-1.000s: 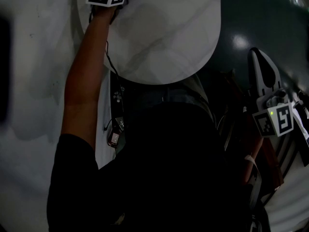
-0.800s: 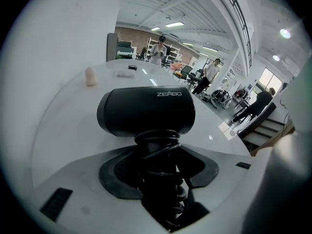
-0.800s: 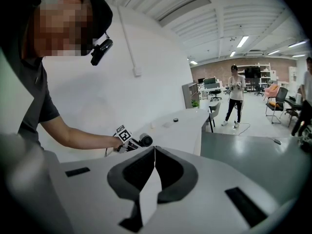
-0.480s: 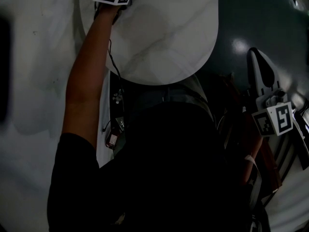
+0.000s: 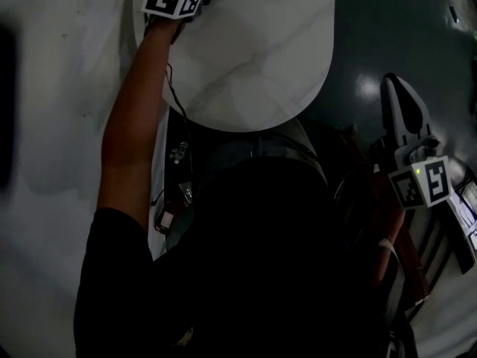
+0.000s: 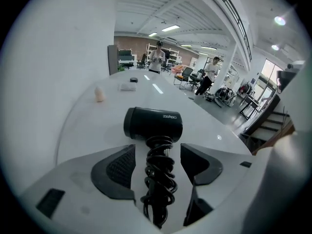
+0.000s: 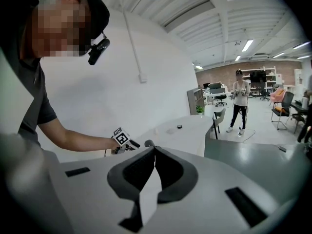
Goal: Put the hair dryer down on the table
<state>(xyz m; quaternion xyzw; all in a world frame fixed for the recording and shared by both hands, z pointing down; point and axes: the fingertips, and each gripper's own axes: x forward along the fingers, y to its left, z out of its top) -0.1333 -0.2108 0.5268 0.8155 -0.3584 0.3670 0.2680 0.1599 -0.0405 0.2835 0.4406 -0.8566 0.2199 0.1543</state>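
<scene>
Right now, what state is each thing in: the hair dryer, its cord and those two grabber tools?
left gripper: open; jaws have just been opening, pads clear of what lies between them.
right gripper: shut, empty, held off to the side.
hair dryer: lying on the white table, ungripped.
cord: wound in tight coils, lying between the left gripper's jaws.

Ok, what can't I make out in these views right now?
Left gripper view: the left gripper's body hides the end of the hair dryer's handle; items far down the table are too small to name.
Head view: the top edge cuts off its fingers and the hair dryer.
</scene>
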